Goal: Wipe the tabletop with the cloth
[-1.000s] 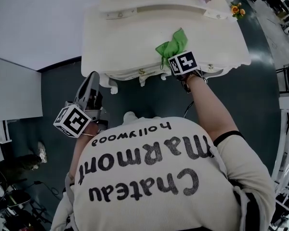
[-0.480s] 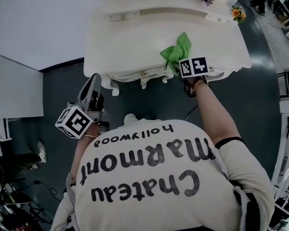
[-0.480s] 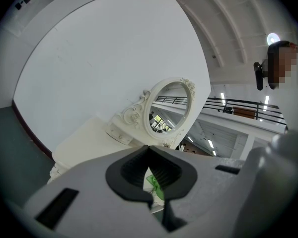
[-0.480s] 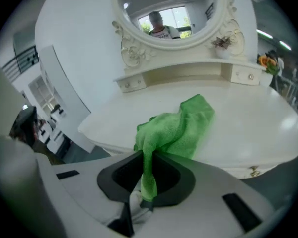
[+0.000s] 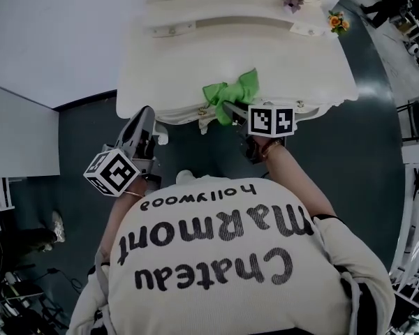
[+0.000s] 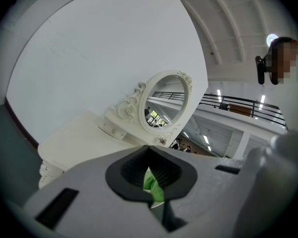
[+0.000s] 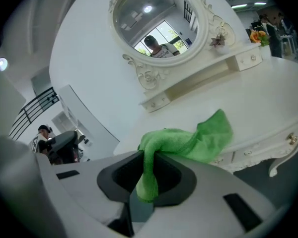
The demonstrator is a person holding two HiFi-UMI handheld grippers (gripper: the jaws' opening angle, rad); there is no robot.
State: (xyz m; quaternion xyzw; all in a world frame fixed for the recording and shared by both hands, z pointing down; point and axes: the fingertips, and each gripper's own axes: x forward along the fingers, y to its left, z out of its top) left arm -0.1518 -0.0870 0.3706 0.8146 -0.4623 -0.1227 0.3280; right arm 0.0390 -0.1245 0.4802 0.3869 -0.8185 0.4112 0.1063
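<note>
Cloth (image 5: 230, 93): green, bunched, at the front edge of the white counter (image 5: 167, 68), about midway along it. One end is pinched in the right claw (image 5: 227, 107). The rest spreads ahead of the tips and to their right, resting on the top. Its long axis runs roughly along the counter's front edge.

Right claw: jaws closed on a fold of the cloth, with a short tail hanging down between them. It is the nearer tool by far, already at the work surface.

Left claw (image 5: 145, 114): jaws together at the tips, holding nothing. It is off the counter's front left corner, well apart from the cloth. A green sliver seen behind its pads is judged to be the cloth farther off.

Surface: pale, smooth and mostly bare. Most of the top lies beyond and to either side of the cloth, so strokes likely run away from the edge.

Room: oval mirror (image 7: 156, 24) at the counter's back, orange flowers (image 5: 335, 21) at its far right corner, dark floor (image 5: 377, 138), white wall (image 5: 56, 26).
</note>
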